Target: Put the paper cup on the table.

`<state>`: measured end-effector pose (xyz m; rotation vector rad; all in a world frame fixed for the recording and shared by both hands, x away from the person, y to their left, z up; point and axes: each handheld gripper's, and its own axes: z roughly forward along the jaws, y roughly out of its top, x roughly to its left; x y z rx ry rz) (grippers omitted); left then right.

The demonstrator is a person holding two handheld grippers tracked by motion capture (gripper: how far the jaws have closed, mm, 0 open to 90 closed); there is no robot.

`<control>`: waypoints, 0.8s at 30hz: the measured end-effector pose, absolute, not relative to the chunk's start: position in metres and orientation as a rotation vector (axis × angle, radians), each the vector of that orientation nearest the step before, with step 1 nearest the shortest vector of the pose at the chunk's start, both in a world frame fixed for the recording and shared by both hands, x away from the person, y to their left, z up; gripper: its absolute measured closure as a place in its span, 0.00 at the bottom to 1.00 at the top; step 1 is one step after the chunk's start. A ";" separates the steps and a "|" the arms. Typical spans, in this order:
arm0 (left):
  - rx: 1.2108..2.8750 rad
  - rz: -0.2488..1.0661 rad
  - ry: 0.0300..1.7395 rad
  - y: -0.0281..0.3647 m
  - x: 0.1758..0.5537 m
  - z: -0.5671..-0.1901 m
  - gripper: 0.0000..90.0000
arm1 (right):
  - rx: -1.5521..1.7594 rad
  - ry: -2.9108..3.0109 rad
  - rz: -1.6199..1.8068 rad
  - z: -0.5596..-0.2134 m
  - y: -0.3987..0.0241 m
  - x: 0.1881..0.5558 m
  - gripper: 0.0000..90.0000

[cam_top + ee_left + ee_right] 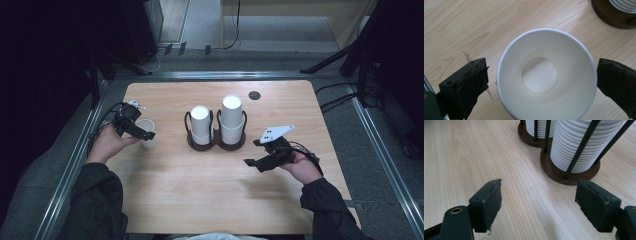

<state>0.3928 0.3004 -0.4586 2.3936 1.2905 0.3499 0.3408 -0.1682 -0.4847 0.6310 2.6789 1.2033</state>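
A single white paper cup (147, 129) stands upright on the wooden table (200, 200) at the left. My left gripper (141, 132) is open, one jaw on each side of it. In the left gripper view the empty cup (546, 75) sits between the black pads (474, 82), with a thin gap showing at the left pad. At the table's middle, a dark brown holder (216, 145) carries two stacks of white cups (231, 117) inside black wire guides. My right gripper (251, 152) hovers open to the right of the holder. Nothing lies between its jaws (537, 200), and the nearer stack (579, 147) is just ahead.
A small black round cap (254, 95) sits in the tabletop at the back right. Metal rails run along the table's left and right sides. Bare wood stretches between the holder and the near edge.
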 end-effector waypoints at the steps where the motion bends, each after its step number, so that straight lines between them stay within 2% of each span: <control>1: 2.386 0.350 1.289 0.301 0.392 -0.457 0.00 | 0.631 2.679 1.204 -0.485 -0.168 0.341 0.24; 19: 2.295 0.341 1.223 0.295 0.382 -0.430 0.00 | 0.625 2.683 1.199 -0.485 -0.168 0.341 0.24; 24: 2.256 0.300 1.205 0.293 0.380 -0.423 0.00 | 0.625 2.685 1.200 -0.485 -0.168 0.341 0.24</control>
